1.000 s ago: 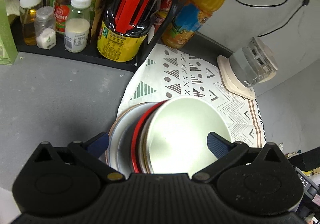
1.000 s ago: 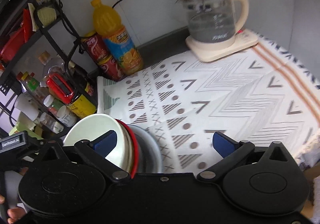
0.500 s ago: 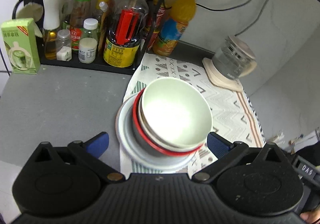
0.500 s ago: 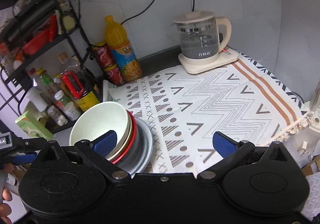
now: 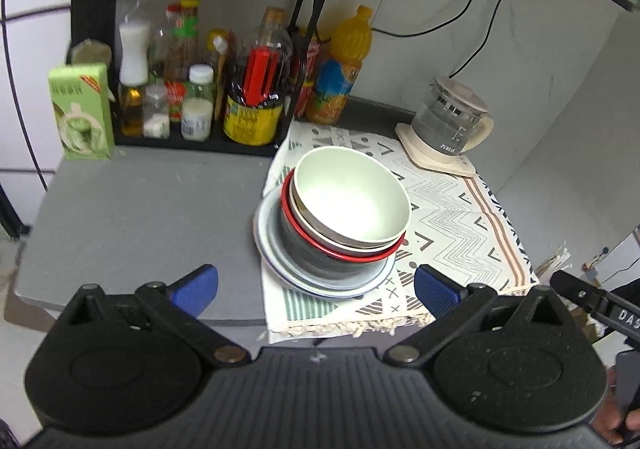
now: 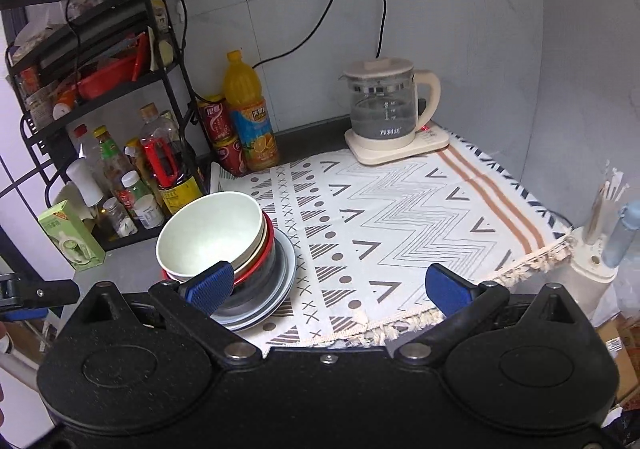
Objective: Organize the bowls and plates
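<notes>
You hold both the left hand-held gripper (image 5: pixel 316 289) and right hand-held gripper (image 6: pixel 328 285) wide open and empty, so next lift the top bowl (image 5: pixel 352 199) off the leaning stack.

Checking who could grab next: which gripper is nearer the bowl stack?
Hard to call; perhaps the left gripper, which faces the bowl stack squarely. For the right gripper, the stack sits off its left finger.

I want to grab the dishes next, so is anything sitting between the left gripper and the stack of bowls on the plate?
Nothing visible. The open left gripper faces the pale green bowl topping the stack on the grey-blue plate; only patterned cloth lies between.
</notes>
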Action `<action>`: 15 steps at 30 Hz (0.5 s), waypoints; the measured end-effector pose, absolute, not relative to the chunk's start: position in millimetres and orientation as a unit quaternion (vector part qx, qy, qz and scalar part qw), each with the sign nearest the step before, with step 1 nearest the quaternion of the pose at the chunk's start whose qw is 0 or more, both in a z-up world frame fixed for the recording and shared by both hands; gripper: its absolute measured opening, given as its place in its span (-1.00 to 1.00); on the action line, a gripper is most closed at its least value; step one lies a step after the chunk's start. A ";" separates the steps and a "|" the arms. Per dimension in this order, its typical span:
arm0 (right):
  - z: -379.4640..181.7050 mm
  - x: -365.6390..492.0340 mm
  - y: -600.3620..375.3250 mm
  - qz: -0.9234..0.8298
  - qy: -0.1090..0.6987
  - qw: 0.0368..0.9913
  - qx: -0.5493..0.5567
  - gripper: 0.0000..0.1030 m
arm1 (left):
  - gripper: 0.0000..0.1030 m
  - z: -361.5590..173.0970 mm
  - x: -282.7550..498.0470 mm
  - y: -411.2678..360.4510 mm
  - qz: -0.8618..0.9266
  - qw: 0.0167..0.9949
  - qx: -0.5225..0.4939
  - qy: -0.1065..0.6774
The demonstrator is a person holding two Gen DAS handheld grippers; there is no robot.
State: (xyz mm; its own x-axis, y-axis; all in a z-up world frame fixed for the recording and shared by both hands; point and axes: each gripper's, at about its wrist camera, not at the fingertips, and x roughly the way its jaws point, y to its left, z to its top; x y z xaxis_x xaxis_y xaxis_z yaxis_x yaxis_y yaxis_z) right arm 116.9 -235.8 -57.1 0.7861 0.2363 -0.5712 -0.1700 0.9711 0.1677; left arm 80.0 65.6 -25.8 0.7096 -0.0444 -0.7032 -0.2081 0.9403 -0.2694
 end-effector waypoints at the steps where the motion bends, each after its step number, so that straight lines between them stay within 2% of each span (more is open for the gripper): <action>1: -56.0 111.3 -236.5 0.107 0.305 0.945 0.052 1.00 | 1.00 -23.8 74.7 63.4 0.042 0.912 -0.163 0.375; 15: -53.6 43.9 -246.4 0.102 0.294 0.950 0.028 1.00 | 1.00 -9.9 12.7 42.4 0.053 0.926 -0.125 0.353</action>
